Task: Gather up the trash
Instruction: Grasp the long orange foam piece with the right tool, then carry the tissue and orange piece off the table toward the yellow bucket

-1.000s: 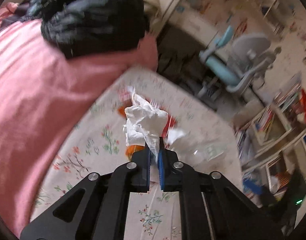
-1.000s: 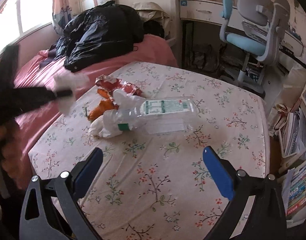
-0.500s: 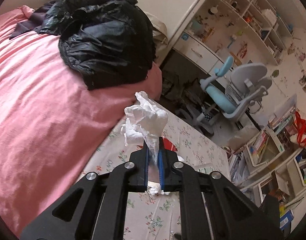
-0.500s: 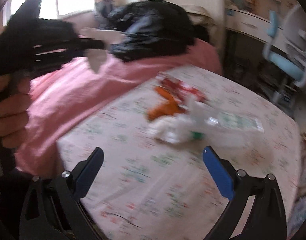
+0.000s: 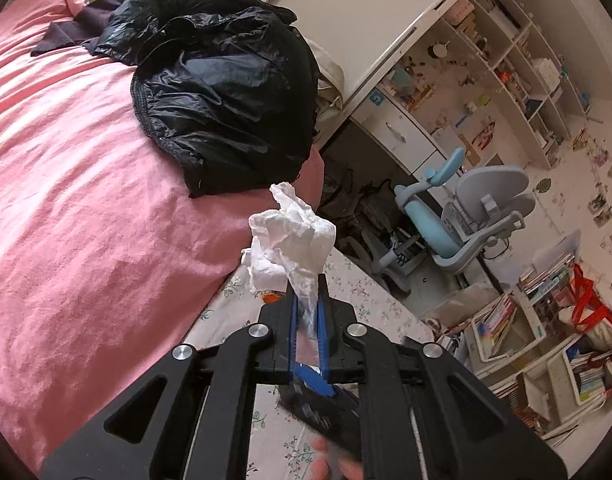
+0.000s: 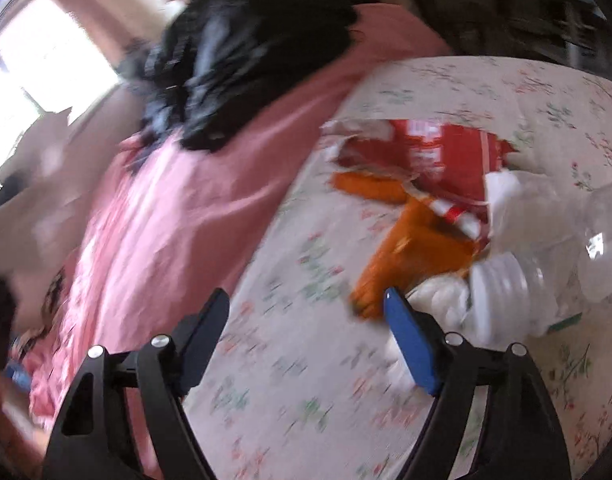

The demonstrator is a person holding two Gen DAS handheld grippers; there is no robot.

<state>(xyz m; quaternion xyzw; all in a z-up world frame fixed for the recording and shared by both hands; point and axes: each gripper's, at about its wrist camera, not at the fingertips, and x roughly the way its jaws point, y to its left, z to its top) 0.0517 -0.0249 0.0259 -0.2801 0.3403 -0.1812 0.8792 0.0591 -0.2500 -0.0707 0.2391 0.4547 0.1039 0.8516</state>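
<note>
White tissue (image 5: pixel 291 240), pink blanket (image 5: pixel 85 200), black jacket (image 5: pixel 225 92), orange wrapper (image 6: pixel 410 248), floral tablecloth (image 6: pixel 306 360).

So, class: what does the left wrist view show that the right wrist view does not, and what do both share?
Only the left wrist view: the left gripper shut on a crumpled tissue, and a desk chair. Only the right: the open right gripper, a red wrapper, orange wrapper and plastic bottle. Both: black jacket, pink blanket, floral cover.

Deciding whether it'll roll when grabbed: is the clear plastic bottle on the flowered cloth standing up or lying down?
Lying down. In the right wrist view the bottle lies on its side on the flowered cloth, white cap end toward the camera.
</note>
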